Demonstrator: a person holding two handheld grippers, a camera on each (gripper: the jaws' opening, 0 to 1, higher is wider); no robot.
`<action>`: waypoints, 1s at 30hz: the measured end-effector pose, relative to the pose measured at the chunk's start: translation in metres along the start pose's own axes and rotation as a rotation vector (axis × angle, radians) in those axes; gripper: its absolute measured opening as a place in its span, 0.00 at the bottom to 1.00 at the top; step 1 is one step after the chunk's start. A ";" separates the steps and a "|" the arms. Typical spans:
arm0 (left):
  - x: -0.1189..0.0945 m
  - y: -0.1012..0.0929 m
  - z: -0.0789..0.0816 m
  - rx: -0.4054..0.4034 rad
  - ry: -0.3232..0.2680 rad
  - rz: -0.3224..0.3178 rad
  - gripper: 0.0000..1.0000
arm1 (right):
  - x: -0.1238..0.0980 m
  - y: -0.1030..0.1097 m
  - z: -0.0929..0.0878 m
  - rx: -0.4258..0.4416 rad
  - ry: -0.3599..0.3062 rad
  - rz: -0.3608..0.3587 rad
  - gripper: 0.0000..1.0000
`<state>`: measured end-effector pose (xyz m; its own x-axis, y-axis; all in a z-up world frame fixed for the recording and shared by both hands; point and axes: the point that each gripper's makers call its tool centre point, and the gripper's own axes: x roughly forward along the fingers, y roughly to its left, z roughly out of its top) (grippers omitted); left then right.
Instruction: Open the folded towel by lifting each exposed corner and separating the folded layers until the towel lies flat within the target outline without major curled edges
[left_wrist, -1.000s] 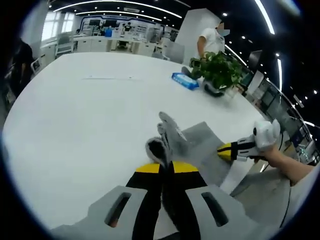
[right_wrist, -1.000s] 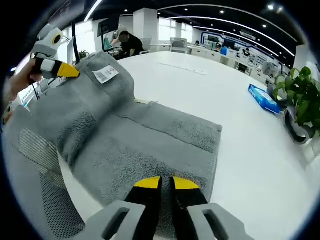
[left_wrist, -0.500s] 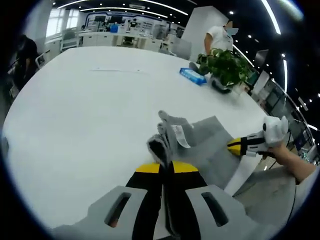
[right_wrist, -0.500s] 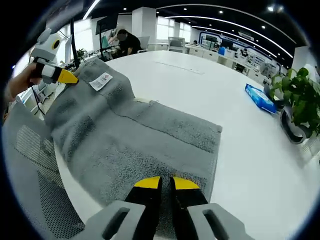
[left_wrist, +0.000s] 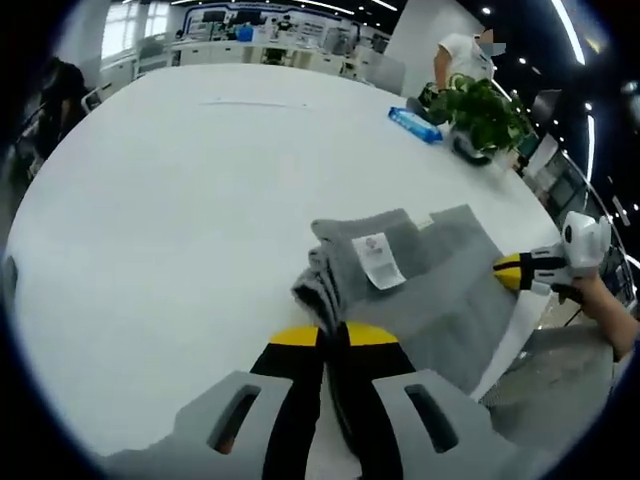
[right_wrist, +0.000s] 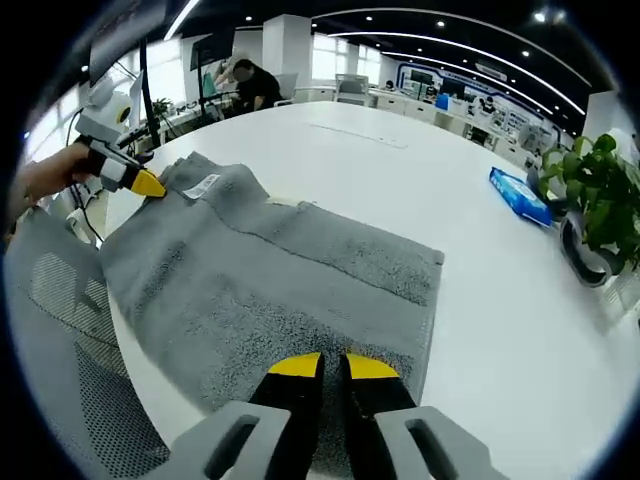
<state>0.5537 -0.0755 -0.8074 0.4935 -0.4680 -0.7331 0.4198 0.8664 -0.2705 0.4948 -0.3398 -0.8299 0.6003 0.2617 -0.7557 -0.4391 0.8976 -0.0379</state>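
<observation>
Across the big white tabletop (right_wrist: 400, 190) the grey towel (right_wrist: 280, 290) now lies much lower than it did a second ago: the corner I carry in my left gripper (left_wrist: 335, 335) was up in the air then, with the layer draped in a hump, and it has since come down until the cloth sits close to the surface near the tabletop's edge. From the right gripper view I see that left gripper (right_wrist: 140, 180) at the far corner, yellow tips pressed together on the towel's edge just beside the white care label (right_wrist: 203, 185), which now faces up. My right gripper (right_wrist: 333, 368) has its jaws pressed together on the near edge of the towel, and in the left gripper view it shows at the opposite side (left_wrist: 520, 270), pinching the hem. I judge the unfolding to be well along: one long seam line runs across the middle, and the two halves look spread open. Close to my left jaws the fabric (left_wrist: 320, 280) is bunched in folds, so that corner is not flat yet. Farther off stand a potted plant (right_wrist: 595, 190) and a blue pack (right_wrist: 525, 195), well apart from the towel. I cannot make out any target outline.
</observation>
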 end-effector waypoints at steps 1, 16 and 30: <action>0.001 0.001 -0.001 0.000 0.001 0.001 0.06 | 0.000 0.000 0.000 0.000 0.000 0.000 0.04; 0.012 0.027 -0.009 0.170 0.019 0.111 0.25 | 0.000 0.001 0.001 -0.035 0.009 -0.010 0.05; -0.024 0.024 0.058 0.266 -0.273 0.215 0.31 | -0.017 0.013 0.067 -0.053 -0.260 -0.021 0.19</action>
<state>0.5961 -0.0533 -0.7596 0.7592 -0.3417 -0.5539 0.4494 0.8909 0.0664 0.5235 -0.3092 -0.7735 0.7580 0.3321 -0.5614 -0.4555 0.8856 -0.0910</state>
